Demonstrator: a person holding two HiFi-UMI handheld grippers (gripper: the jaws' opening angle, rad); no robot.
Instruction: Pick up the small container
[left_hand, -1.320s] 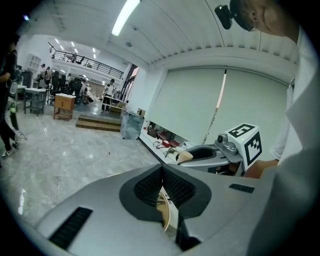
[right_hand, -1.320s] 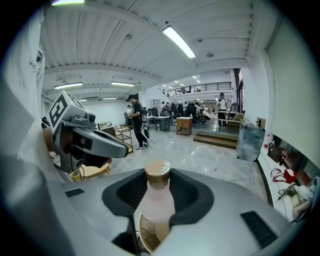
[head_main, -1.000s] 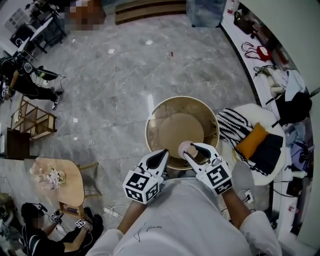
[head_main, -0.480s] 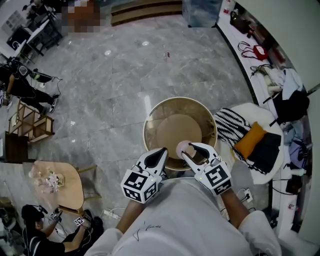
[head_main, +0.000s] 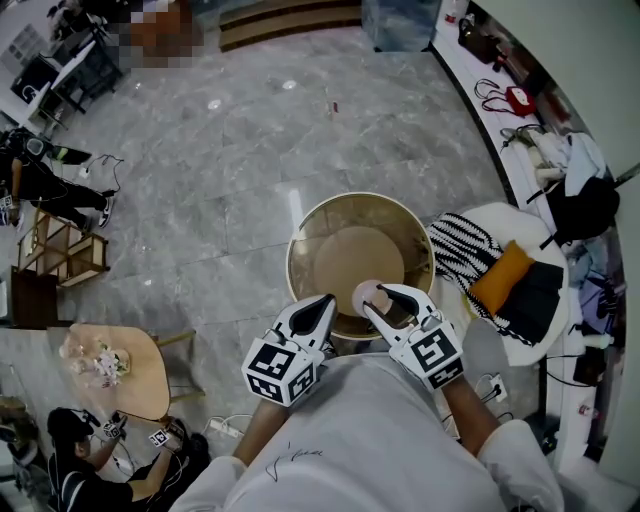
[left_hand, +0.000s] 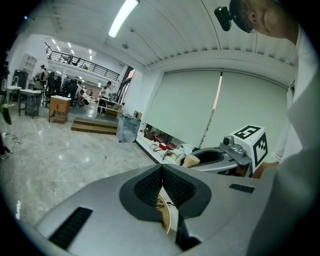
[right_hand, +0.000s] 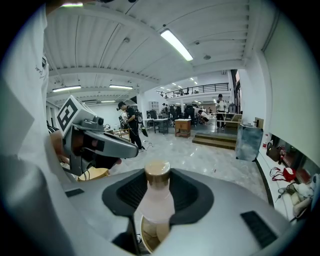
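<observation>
Far to the left of the round table (head_main: 300, 250), on the grey stone floor (head_main: 220, 170), there is a small wooden table (head_main: 135, 370), and a person (head_main: 75, 470) sits near it. At the near edge of the round table, on its left side, the left gripper (head_main: 326, 301) points toward the rim. In the left gripper view its jaws are pressed together with nothing between them, and only a thin piece of the round table's rim shows under them. At the near edge on the right side is the right gripper (head_main: 383, 297). Its claw is narrowed around a small pink bottle (right_hand: 155, 200) with a gold cap (right_hand: 157, 170); both pads press on the body of the bottle. The bottle stands upright over the near rim of the round table; it cannot be told whether its base touches the top. Just right of the round table stands a white chair (head_main: 500, 222) with a striped cloth (head_main: 462, 250) and an orange cushion (head_main: 503, 280) on it.
</observation>
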